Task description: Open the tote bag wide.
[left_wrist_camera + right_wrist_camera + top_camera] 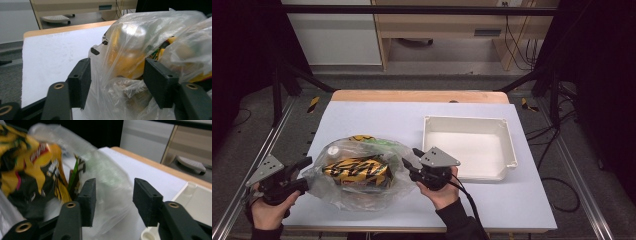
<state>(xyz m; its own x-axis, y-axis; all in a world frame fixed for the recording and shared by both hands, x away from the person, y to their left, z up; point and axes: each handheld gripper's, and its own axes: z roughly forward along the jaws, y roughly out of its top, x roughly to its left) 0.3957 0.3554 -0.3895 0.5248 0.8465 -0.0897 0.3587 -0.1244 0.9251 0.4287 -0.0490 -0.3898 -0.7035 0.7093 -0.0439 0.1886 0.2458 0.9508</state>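
Plastic bag (357,175) of yellow-black snack packets, no legible writing, between both open tools, left tool (301,172), right tool (411,159).

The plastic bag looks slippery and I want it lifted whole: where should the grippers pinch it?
Pinch the loose film at the clear plastic bag's two side edges, left gripper from its left, right gripper from its right. Slack folds there fit between open jaws; the middle bulges over snack packets.
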